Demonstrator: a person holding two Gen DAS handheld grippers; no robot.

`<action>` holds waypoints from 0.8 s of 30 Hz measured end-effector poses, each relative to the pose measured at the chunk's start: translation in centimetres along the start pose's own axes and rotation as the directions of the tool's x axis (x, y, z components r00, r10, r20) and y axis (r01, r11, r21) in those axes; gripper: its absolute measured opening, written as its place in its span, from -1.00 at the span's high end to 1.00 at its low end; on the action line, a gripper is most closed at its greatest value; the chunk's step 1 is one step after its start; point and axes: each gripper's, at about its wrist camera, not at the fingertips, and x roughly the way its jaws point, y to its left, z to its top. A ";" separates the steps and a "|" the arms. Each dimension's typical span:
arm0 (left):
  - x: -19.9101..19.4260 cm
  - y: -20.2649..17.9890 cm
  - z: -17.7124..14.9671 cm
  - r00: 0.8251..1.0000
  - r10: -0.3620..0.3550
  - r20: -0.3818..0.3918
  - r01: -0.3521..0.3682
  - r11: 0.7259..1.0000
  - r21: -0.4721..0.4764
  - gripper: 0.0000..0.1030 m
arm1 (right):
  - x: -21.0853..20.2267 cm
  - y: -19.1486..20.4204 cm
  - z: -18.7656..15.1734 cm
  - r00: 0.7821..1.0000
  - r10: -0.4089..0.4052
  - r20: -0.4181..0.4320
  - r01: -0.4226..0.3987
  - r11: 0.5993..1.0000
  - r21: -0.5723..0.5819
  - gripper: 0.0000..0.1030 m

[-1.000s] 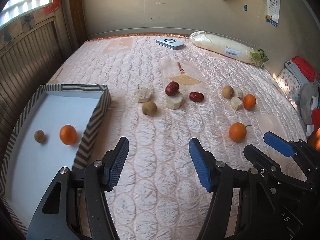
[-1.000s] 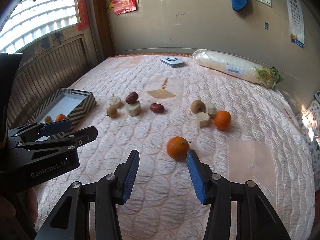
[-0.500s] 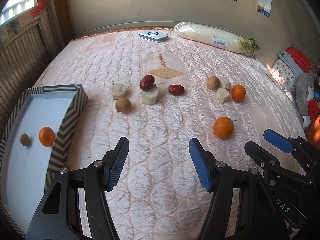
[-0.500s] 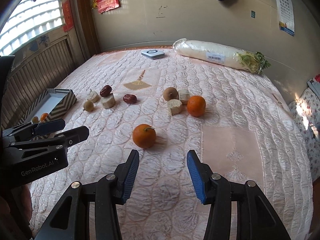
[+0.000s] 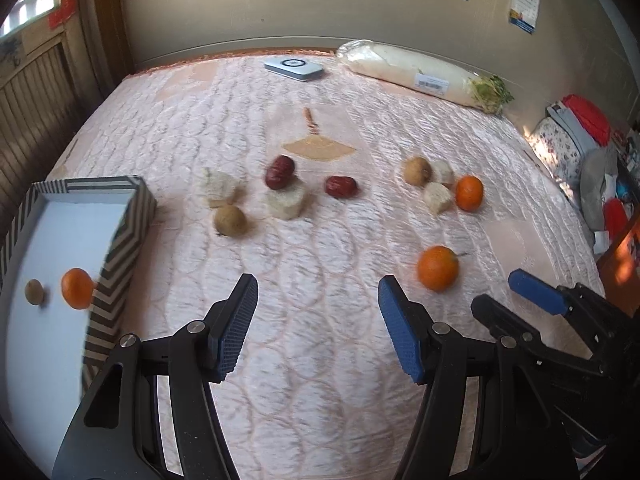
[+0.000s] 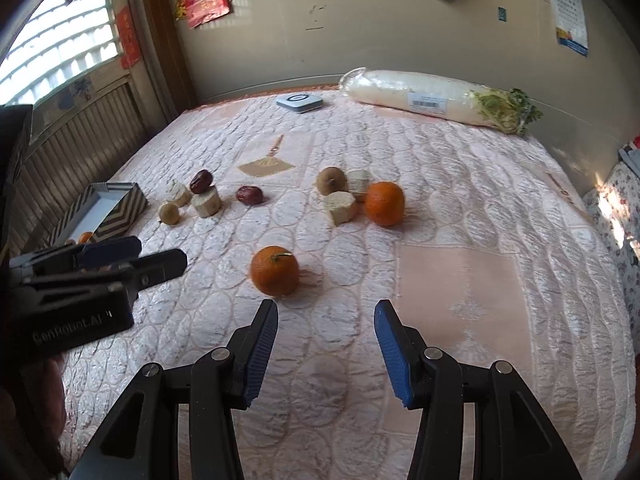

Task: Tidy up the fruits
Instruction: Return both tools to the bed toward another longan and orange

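Observation:
An orange (image 5: 438, 268) (image 6: 275, 270) lies on the pink quilted bed, just ahead and left of my right gripper (image 6: 326, 312), which is open and holds nothing. My left gripper (image 5: 318, 292) is open too, over bare quilt. A second orange (image 5: 469, 193) (image 6: 384, 203) sits farther back beside a brown fruit (image 5: 417, 171) and pale chunks (image 5: 438, 198). Two red dates (image 5: 280, 172) (image 5: 340, 187), another brown fruit (image 5: 230, 220) and more pale chunks (image 5: 286, 202) lie mid-bed. The striped tray (image 5: 120, 256) (image 6: 120, 210) at left holds an orange (image 5: 77, 288) and a small brown fruit (image 5: 34, 291).
A wrapped white radish (image 5: 416, 74) (image 6: 432, 94) and a flat white device (image 5: 294, 68) lie along the far wall. Wood panelling runs down the left side. Piled cloth and bags (image 5: 580, 136) crowd the bed's right edge.
Both grippers have shifted to the right over the bed, so the tray and fruits slid left in both views. The near orange moved from between my right fingers to their left. Jaws unchanged.

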 end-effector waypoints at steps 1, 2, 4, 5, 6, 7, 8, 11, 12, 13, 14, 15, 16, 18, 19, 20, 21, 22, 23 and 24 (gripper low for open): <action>0.0 0.6 0.2 1.000 0.008 0.001 -0.008 1.000 -0.007 -0.23 | 0.3 0.4 0.2 1.000 0.010 -0.004 -0.010 1.000 -0.008 0.05; 0.1 1.3 0.4 1.000 0.019 -0.001 -0.019 1.000 -0.018 -0.23 | 0.6 0.8 0.3 1.000 0.021 -0.008 -0.022 1.000 -0.016 0.05; 0.4 2.7 0.8 1.000 0.026 -0.010 -0.026 0.998 -0.050 -0.23 | 1.4 1.5 0.7 0.999 0.042 -0.020 -0.043 0.999 -0.033 0.05; 0.6 3.3 1.0 1.000 0.025 -0.017 -0.026 0.998 -0.063 -0.22 | 1.8 1.8 0.8 0.999 0.039 -0.026 -0.040 0.998 -0.039 0.05; 0.8 3.9 1.1 0.999 0.024 -0.025 -0.026 0.997 -0.077 -0.22 | 2.2 2.1 1.0 0.999 0.032 -0.031 -0.034 0.998 -0.045 0.05; 0.9 4.3 1.3 0.999 0.022 -0.032 -0.025 0.996 -0.089 -0.23 | 2.6 2.2 1.1 0.999 0.028 -0.033 -0.030 0.998 -0.049 0.05; 1.2 4.6 1.4 0.999 0.020 -0.040 -0.024 0.995 -0.100 -0.23 | 3.0 2.3 1.2 0.999 0.026 -0.035 -0.028 0.998 -0.050 0.05; 1.9 5.0 2.0 0.998 -0.007 -0.068 -0.001 0.994 -0.113 -0.23 | 4.0 2.0 1.6 0.999 0.009 -0.041 -0.010 0.999 -0.032 0.05; 2.2 5.1 2.1 0.997 -0.011 -0.074 0.003 0.993 -0.118 -0.22 | 4.1 1.9 1.6 0.999 0.013 -0.036 -0.014 1.000 -0.027 0.05; 2.4 5.2 2.3 0.997 -0.010 -0.081 -0.001 0.992 -0.126 -0.22 | 4.2 1.8 1.6 0.999 0.015 -0.031 -0.016 1.000 -0.026 0.07; 2.7 5.4 2.5 0.996 -0.008 -0.088 -0.004 0.991 -0.137 -0.22 | 4.1 1.8 1.7 1.000 0.020 -0.022 -0.021 0.999 -0.028 0.25; 2.9 5.7 2.7 0.996 -0.010 -0.091 -0.004 0.988 -0.151 -0.22 | 4.1 1.9 1.7 0.999 0.031 -0.018 -0.032 0.999 -0.030 0.36; 3.0 5.9 2.9 0.995 -0.009 -0.099 -0.007 0.986 -0.165 -0.22 | 4.1 1.9 1.8 0.999 0.037 -0.018 -0.038 0.999 -0.030 0.38; 3.4 6.1 3.2 0.994 0.000 -0.106 -0.019 0.984 -0.178 -0.22 | 4.1 2.0 1.8 0.999 0.033 -0.017 -0.034 0.999 -0.038 0.38; 3.6 6.2 3.4 0.994 0.003 -0.108 -0.023 0.983 -0.183 -0.22 | 4.1 2.0 1.8 0.999 0.034 -0.016 -0.035 0.999 -0.036 0.38; 3.8 6.2 3.6 0.994 0.006 -0.108 -0.026 0.982 -0.186 -0.22 | 4.1 1.9 1.8 0.999 0.036 -0.015 -0.037 0.999 -0.034 0.38; 4.0 6.2 3.7 0.994 0.011 -0.111 -0.033 0.981 -0.190 -0.22 | 4.1 1.9 1.8 0.999 0.038 -0.016 -0.038 0.999 -0.034 0.39; 4.2 6.3 3.8 0.993 0.014 -0.115 -0.036 0.980 -0.197 -0.22 | 4.1 1.9 1.8 0.999 0.039 -0.017 -0.040 0.999 -0.032 0.39; 4.4 6.3 3.9 0.993 0.011 -0.117 -0.035 0.979 -0.202 -0.22 | 4.1 1.9 1.8 0.999 0.040 -0.017 -0.040 0.999 -0.032 0.39; 4.6 6.3 4.0 0.993 0.012 -0.119 -0.036 0.978 -0.204 -0.22 | 4.1 1.9 1.8 0.999 0.039 -0.017 -0.040 0.999 -0.032 0.38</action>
